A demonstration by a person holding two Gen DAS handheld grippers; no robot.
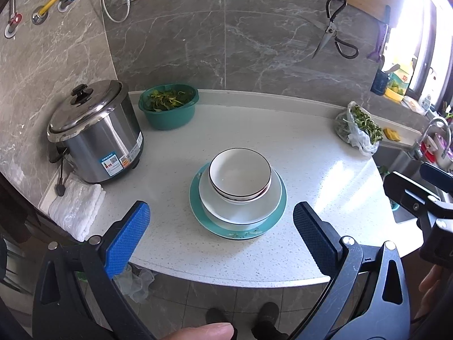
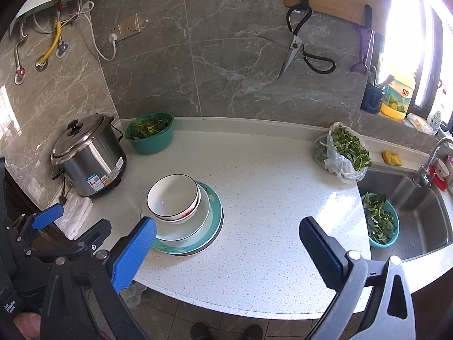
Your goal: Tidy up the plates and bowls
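Note:
One stack of dishes stands mid-counter: a teal plate [image 1: 203, 221] [image 2: 216, 212] at the bottom, a white plate [image 1: 240, 212] [image 2: 181, 231] on it, then white dark-rimmed bowls [image 1: 240, 173] [image 2: 172, 195] nested on top. My left gripper [image 1: 220, 216] is open at the counter's front edge, the stack lying ahead between its blue fingers, not touched. My right gripper [image 2: 228, 233] is also open and empty, to the right of the stack; its left finger overlaps the stack's edge in the right wrist view. The right gripper's frame [image 1: 419, 198] shows at the far right of the left wrist view.
A steel rice cooker [image 1: 96, 136] [image 2: 89, 158] and folded white towel [image 1: 75, 208] sit at left. Behind is a green basin of greens [image 1: 168, 106] [image 2: 150, 133]. A bag of greens [image 2: 344, 153], sponge [image 2: 392, 158], and sink [image 2: 410, 209] with a teal basket [image 2: 380, 221] lie right.

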